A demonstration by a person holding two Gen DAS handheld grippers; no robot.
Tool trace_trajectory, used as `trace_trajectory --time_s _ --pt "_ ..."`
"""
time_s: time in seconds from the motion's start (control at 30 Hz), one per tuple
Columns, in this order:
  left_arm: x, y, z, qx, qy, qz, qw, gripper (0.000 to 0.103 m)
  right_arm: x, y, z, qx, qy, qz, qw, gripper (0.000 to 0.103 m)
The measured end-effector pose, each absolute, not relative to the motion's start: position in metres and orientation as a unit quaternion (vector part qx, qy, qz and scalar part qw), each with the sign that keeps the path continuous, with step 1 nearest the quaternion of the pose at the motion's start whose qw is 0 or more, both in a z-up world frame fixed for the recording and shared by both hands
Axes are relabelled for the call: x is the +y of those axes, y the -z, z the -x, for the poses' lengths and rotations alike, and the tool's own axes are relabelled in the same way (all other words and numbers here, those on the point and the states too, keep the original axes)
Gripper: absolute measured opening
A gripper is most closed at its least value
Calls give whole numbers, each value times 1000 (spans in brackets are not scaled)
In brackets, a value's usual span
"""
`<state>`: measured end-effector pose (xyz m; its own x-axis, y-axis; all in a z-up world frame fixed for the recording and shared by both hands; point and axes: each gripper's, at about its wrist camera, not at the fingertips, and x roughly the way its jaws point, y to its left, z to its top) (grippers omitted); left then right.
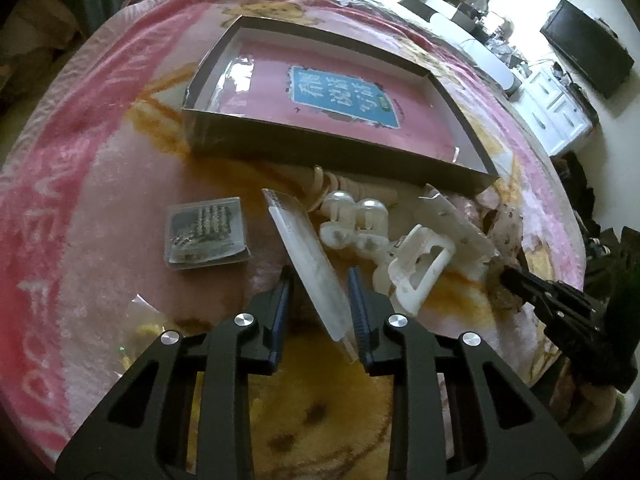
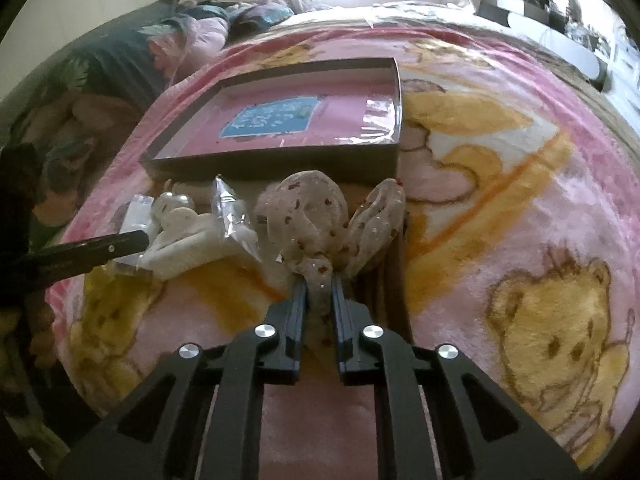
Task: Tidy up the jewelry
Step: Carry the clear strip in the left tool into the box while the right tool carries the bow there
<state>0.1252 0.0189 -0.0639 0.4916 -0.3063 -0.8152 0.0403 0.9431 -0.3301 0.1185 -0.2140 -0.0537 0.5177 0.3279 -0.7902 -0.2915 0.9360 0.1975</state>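
Left gripper (image 1: 320,280): fingers pinching a clear plastic sleeve (image 1: 310,258) by its near end, on the pink bear blanket (image 1: 100,208) short of the open cardboard box (image 1: 320,148). Right gripper (image 2: 318,284): fingers pressed onto the tail of a speckled fabric bow (image 2: 316,220). Risks: the slick sleeve may slip from so shallow a hold; the limp bow may snag the white claw clip (image 1: 420,268) beside it.

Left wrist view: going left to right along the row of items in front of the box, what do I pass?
Small clear case of studs → flat clear packet held in the left gripper → white hair clip → right gripper.
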Motion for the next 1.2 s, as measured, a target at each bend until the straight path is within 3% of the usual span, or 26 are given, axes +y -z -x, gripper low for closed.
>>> trace_trajectory --time_s 0.57,1.2 --pt "42 27 -100 457 92 138 874 19 -247 5 -86 417 -189 -72 886 9" --pt "61 -32 -151 402 77 121 904 14 -229 -45 -147 370 -186 -49 909 9"
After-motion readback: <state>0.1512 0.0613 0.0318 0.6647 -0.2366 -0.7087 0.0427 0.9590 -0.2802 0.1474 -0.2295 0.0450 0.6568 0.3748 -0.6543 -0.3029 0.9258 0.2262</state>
